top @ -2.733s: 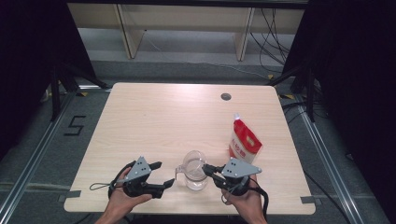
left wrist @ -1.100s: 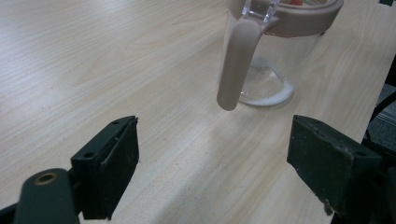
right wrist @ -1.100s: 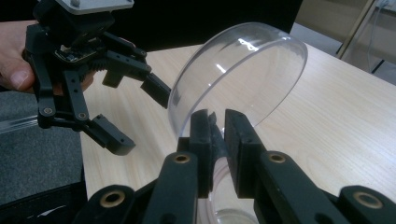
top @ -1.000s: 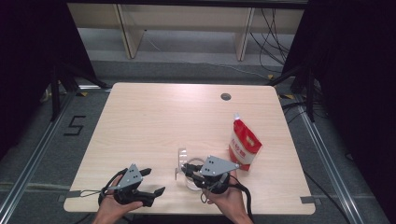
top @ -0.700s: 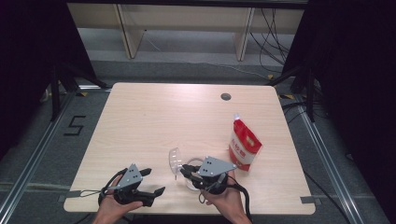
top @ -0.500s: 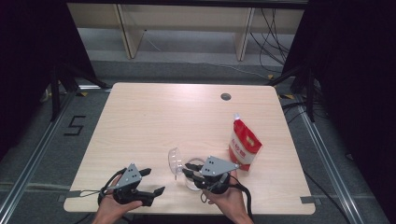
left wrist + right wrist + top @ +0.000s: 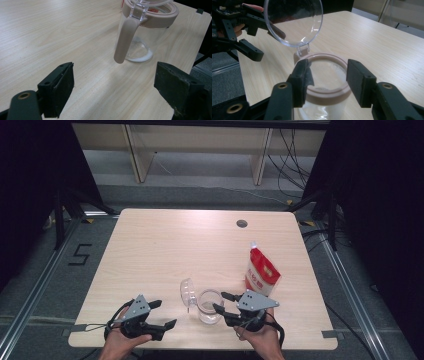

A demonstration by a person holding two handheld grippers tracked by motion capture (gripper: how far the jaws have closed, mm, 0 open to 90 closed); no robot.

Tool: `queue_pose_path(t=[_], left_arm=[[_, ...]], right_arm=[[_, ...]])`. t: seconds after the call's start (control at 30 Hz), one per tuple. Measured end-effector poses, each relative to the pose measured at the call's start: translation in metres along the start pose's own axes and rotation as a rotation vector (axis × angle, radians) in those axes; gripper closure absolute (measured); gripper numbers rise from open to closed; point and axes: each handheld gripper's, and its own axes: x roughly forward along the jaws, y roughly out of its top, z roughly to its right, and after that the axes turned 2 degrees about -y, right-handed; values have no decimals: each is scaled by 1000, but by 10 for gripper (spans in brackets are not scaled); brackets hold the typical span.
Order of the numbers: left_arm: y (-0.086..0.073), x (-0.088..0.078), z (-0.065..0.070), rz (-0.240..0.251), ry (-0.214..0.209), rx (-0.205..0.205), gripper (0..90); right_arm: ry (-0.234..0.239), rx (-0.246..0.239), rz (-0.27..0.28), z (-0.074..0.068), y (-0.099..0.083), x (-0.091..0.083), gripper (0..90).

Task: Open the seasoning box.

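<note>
A: Starting at the left, how does the left gripper (image 7: 159, 314) stand?

B: It sits low over the counter (image 7: 165, 245) at the near edge, held in the person's left hand (image 7: 120, 342). Its jaws are wide apart with nothing between them. In the left gripper view the bare wood lies between the two jaws, and the jar (image 7: 147, 32) stands ahead of them, closer to the right-hand jaw, well clear of both.

A: What does the jar look like from there?

B: It is clear, upright, with a beige rim and a beige handle (image 7: 125, 37) hanging down the side that faces the jaws. A little white powder lies in its bottom.

A: And its lid?

B: The clear round lid (image 7: 293, 21) is flipped open on its hinge and stands up beyond the far side of the rim, seen past the right gripper's jaws.

A: Then the right gripper (image 7: 222, 302)?

B: Its jaws have just been opening. They stand about half apart, and the near part of the jar's rim shows between them. The left-hand pad lies at the rim; whether it touches cannot be told. The right-hand pad looks clear of it.

A: Anything further right?

B: A red and white pouch (image 7: 262, 274) stands just beyond that gripper, apart from the jar.
</note>
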Motion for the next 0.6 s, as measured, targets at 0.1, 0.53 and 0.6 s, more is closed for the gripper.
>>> queue_pose_path(t=[0.1, 0.53, 0.6], left_arm=[[1, -1, 1, 2, 9, 5, 160], [-1, 1, -1, -3, 15, -5, 166], [-1, 0, 0, -3, 19, -6, 166]], right_arm=[[-6, 22, 6, 0, -5, -3, 497], [-28, 58, -19, 8, -20, -14, 423], [-26, 41, -11, 8, -21, -16, 414]])
